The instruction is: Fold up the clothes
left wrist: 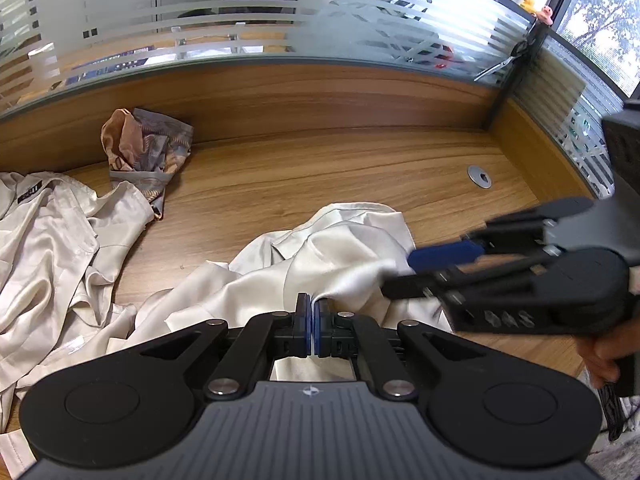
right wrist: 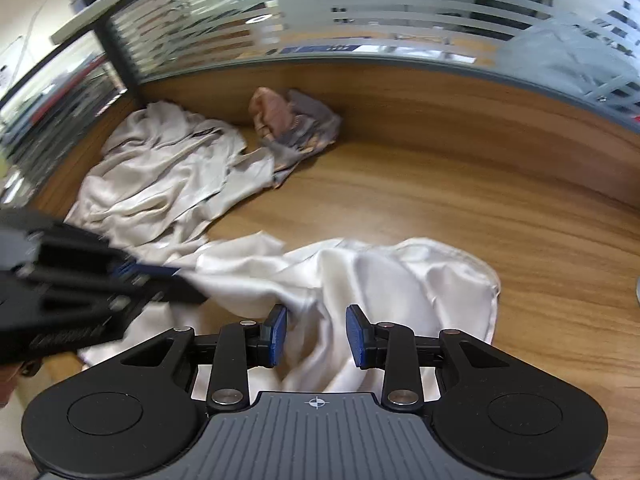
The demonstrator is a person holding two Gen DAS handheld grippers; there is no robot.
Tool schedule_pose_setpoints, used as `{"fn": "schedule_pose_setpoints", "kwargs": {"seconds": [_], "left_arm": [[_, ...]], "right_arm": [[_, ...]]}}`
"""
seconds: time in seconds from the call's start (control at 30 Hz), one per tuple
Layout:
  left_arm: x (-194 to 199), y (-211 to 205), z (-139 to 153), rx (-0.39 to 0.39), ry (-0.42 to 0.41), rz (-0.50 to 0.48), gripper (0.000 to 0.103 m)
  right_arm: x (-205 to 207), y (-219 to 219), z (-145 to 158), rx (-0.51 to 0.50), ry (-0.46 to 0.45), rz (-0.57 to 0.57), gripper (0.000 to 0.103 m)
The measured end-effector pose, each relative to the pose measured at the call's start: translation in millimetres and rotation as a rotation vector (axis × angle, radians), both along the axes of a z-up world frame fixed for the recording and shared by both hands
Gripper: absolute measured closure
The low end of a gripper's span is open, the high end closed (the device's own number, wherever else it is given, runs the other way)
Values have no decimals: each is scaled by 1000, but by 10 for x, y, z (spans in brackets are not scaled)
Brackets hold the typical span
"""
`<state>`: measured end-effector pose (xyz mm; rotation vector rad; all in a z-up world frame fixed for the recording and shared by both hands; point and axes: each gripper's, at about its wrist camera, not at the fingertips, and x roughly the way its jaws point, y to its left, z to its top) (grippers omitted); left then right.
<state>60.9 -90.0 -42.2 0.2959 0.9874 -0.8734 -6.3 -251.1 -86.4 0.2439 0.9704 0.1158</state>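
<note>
Nearest, the left gripper [left wrist: 312, 312] is clamped on a fold of the cream satin garment [right wrist: 360, 276] crumpled mid-desk. The right gripper [right wrist: 316, 334], jaws partly apart over the cloth, grips nothing. Judged step: spreading it out; next needs a 2nd pinch. Far left lies another cream garment [right wrist: 160, 176].

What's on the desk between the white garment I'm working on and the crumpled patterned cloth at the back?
Bare wood desk separates the white garment from the patterned cloth; the cream shirt lies left. Both views show it.
</note>
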Motion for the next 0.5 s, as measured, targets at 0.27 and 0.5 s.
{"fn": "schedule_pose_setpoints", "kwargs": {"seconds": [0.27, 0.5], "left_arm": [[-16, -22, -3, 6, 12, -12, 102], [-19, 1, -5, 3, 15, -3, 102]], "right_arm": [[-73, 112, 62, 135, 17, 63, 87], [153, 174, -183, 177, 76, 52, 84]]}}
